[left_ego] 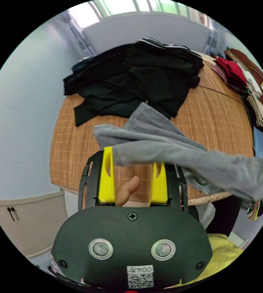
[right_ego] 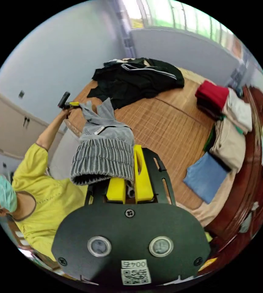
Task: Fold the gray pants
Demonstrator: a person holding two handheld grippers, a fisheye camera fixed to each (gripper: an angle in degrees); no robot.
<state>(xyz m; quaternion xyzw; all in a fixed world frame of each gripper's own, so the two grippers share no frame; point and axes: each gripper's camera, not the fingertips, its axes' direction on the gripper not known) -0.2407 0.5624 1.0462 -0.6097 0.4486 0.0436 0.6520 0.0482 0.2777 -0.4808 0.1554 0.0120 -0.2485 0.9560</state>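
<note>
Left gripper view: left gripper (left_ego: 132,171), yellow jaws set wide apart, a fingertip (left_ego: 128,189) showing in the gap betw. them. Gray pants (left_ego: 180,152) hang in the air above the woven mat (left_ego: 223,122), stretched across the view from near the jaw tips out to the right edge; cloth drapes over both jaw tips, but whether either jaw actually presses on it can't be told. Behind: pile of black clothes (left_ego: 134,79) on far part of mat. Right edge: stack of folded garments, red one (left_ego: 230,71) on top. Cupboard (left_ego: 24,219) lower left, against pale wall. Right gripper view: right gripper (right_ego: 129,180), yellow jaws close together, clamped on the ribbed waistband of the gray pants (right_ego: 104,146); rest of the garment runs away up-left to the other gripper (right_ego: 64,102), held in a person's raised hand. Person in yellow top (right_ego: 42,195) at left. Black clothes (right_ego: 137,79) on mat (right_ego: 162,128) beyond. Folded items at right: red (right_ego: 212,94), beige (right_ego: 229,146), blue (right_ego: 206,177), beside a dark wooden frame (right_ego: 253,183).
</note>
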